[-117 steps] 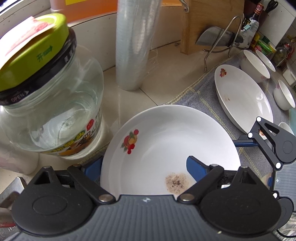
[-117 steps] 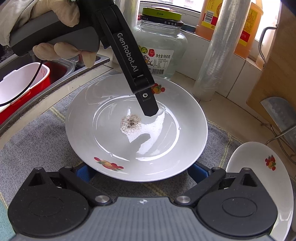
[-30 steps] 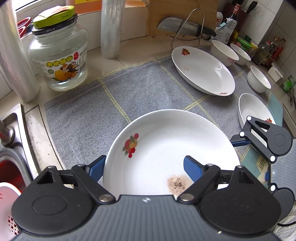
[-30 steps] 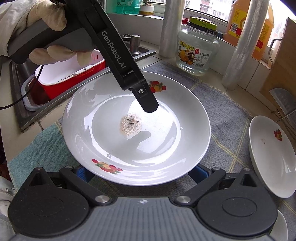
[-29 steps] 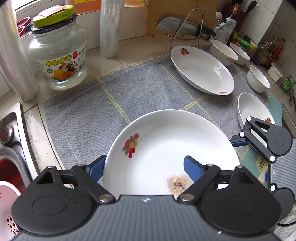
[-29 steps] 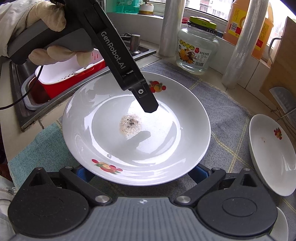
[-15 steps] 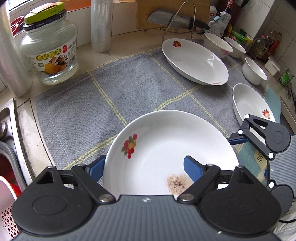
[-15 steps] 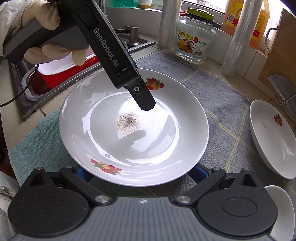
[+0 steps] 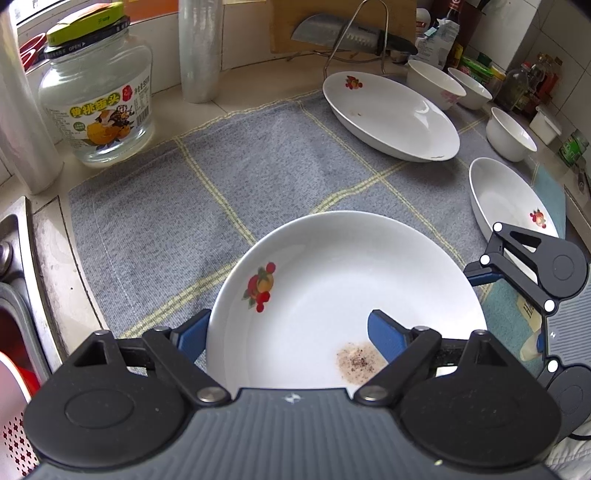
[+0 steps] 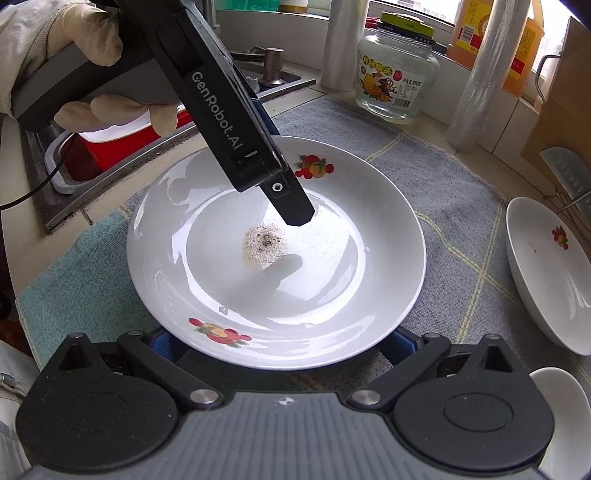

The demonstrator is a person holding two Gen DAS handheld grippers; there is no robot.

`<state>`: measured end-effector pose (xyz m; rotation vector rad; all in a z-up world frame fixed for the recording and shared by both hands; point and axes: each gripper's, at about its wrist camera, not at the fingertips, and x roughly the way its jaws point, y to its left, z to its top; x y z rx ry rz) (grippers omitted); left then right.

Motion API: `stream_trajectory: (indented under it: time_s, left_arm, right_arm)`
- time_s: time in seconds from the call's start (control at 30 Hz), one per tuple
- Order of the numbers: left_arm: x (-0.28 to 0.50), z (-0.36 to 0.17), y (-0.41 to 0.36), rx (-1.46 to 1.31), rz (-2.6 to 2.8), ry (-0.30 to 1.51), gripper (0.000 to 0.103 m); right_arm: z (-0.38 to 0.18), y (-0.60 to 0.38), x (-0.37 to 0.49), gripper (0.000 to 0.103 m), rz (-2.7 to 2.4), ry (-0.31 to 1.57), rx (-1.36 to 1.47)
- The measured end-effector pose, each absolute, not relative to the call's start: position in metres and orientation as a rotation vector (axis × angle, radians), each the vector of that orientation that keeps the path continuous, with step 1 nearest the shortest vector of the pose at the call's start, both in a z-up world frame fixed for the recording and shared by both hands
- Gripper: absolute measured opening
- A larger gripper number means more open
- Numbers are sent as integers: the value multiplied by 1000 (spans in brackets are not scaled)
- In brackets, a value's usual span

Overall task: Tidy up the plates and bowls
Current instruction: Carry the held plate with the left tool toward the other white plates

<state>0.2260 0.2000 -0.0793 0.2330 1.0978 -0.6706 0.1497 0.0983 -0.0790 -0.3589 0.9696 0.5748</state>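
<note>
The left gripper [image 9: 288, 328] grips a plate [image 9: 332, 280], one finger [image 9: 384, 334] inside the rim, its jaws just eased wider. The right gripper [image 10: 284, 341] straddles the plate's near edge; its grip can't be told. More plates [image 9: 391, 114] and bowls [image 9: 509, 134] lie beyond, rightward.

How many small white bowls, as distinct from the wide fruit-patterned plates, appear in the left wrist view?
3. Two bowls stand side by side at the back right, the nearer bowl and the farther bowl; a third bowl sits alone, closer to the camera. Others may lie outside the frame.

tongs [image 10: 295, 212]: "GenRobot.AI" | jar lid [image 9: 86, 27]: "OPEN" | jar label [image 10: 391, 86]: "950"
</note>
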Motion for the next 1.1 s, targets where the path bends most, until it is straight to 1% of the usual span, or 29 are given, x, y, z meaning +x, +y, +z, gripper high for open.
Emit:
stream_trajectory:
  time_s: [0.13, 0.33, 0.4, 0.7, 0.93, 1.1]
  left_arm:
    - [221, -76, 203, 238, -652, 1060, 91]
    - [207, -56, 209, 248, -595, 939, 92]
    - [200, -47, 209, 260, -569, 886, 96]
    - [174, -18, 202, 190, -536, 739, 98]
    - [161, -15, 185, 124, -593, 720, 99]
    - [152, -14, 160, 99, -600, 724, 99]
  right_arm:
    - [-79, 94, 148, 103, 567, 985, -356]
    - [-69, 83, 140, 103, 520, 981, -366]
    - [-64, 78, 136, 103, 503, 979, -366]
    - [-42, 56, 124, 103, 365, 945, -340]
    - [-22, 30, 115, 103, 157, 873, -264]
    - [-18, 3, 102, 103, 64, 852, -212]
